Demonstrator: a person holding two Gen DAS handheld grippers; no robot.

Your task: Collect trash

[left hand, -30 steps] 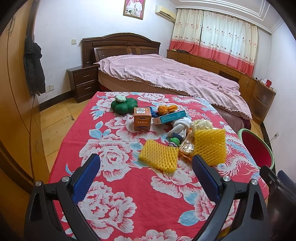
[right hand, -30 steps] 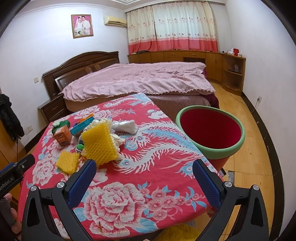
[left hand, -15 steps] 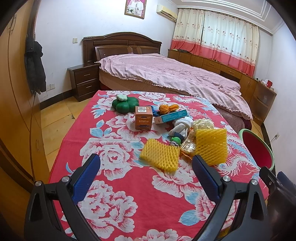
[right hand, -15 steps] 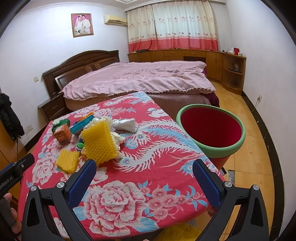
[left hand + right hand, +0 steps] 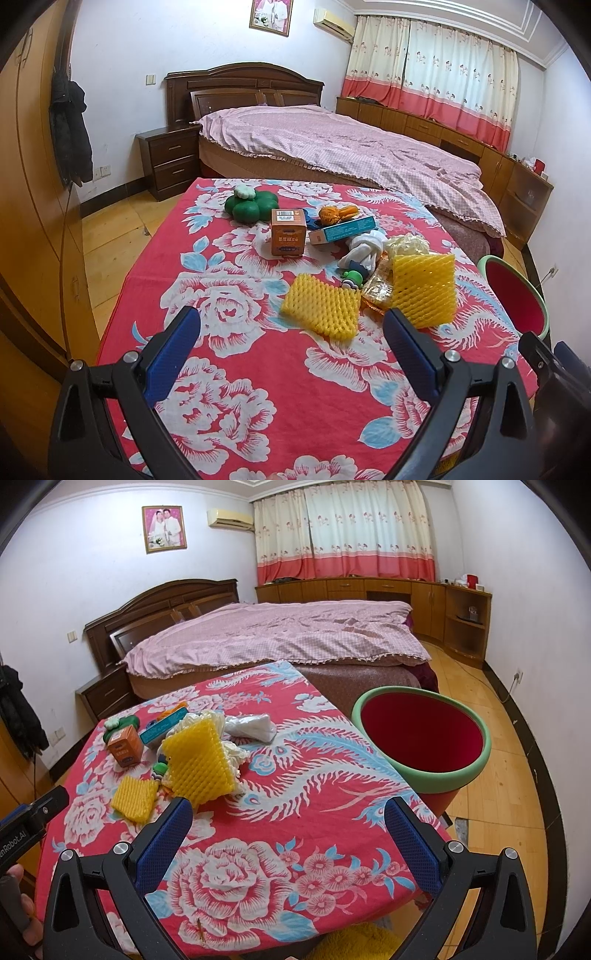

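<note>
Nearest to me, my left gripper [image 5: 291, 338] hangs just above the table with its blue-padded fingers spread wide and nothing between them; my right gripper [image 5: 288, 829] is the same, wide apart and holding nothing, over the near right corner of the table. The table [image 5: 236, 369] is covered in a red cloth with large white and pink flowers. Just beyond my left fingers lies a flat yellow foam net [image 5: 320, 310], and to its right a second, larger yellow foam net [image 5: 424, 290] stands propped up on a crinkled clear wrapper [image 5: 376, 291]. Behind these sit a small green toy [image 5: 352, 276], a crumpled white plastic bag [image 5: 251, 726], an orange box [image 5: 288, 232] standing upright, a blue-green carton [image 5: 341, 229] lying on its side, something orange [image 5: 338, 213] I cannot identify, and a green flower-shaped cushion [image 5: 251, 206] near the far edge. Just beside the table on its right side stands the trash bin [image 5: 421, 775], red inside with a pale green rim. Farther back is a bed [image 5: 280, 638] with a pink cover.
</note>
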